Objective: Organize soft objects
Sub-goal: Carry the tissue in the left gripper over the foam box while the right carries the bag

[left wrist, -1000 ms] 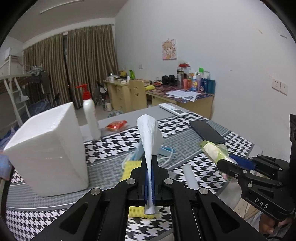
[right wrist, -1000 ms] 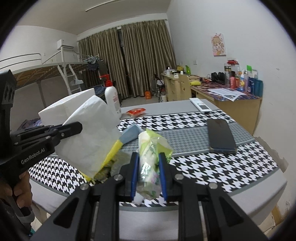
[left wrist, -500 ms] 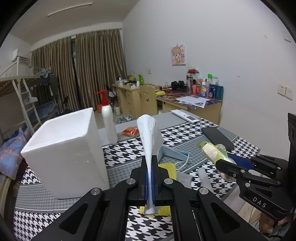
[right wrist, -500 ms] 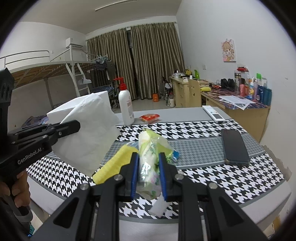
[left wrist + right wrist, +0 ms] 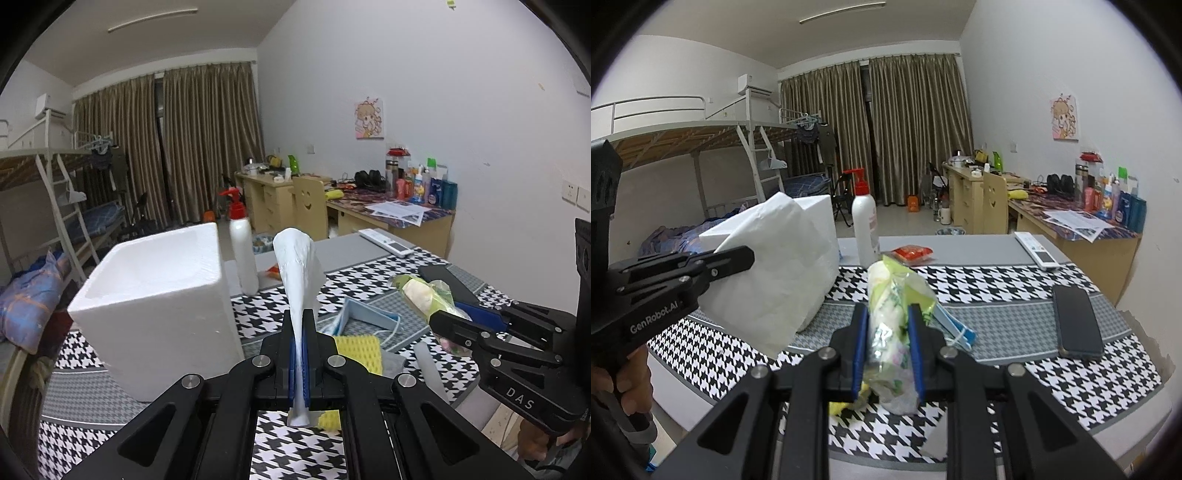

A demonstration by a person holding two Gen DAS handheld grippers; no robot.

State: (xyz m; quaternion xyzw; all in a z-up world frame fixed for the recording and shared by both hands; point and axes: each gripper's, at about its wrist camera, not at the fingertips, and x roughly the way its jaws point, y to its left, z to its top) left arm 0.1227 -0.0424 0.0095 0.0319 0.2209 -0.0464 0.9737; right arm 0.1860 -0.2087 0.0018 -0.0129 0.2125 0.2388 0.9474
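My left gripper point(image 5: 299, 354) is shut on a white paper tissue point(image 5: 297, 273), held above the table; the tissue also shows in the right wrist view point(image 5: 775, 266). My right gripper point(image 5: 888, 343) is shut on a green plastic tissue packet point(image 5: 890, 314), also seen in the left wrist view point(image 5: 424, 295). A white foam box point(image 5: 155, 306) stands open on the table to the left. A blue face mask point(image 5: 365, 317) and a yellow sponge point(image 5: 358, 350) lie on the table below the grippers.
A white pump bottle point(image 5: 242, 254) stands behind the foam box. A red snack pack point(image 5: 912, 253), a white remote point(image 5: 1036, 251) and a black phone point(image 5: 1076, 319) lie on the houndstooth table point(image 5: 997, 273). A pale tube point(image 5: 428, 365) lies near the front edge.
Both grippers have risen and drawn back with their loads. The foam box's open top now shows, and more of the table is in view.
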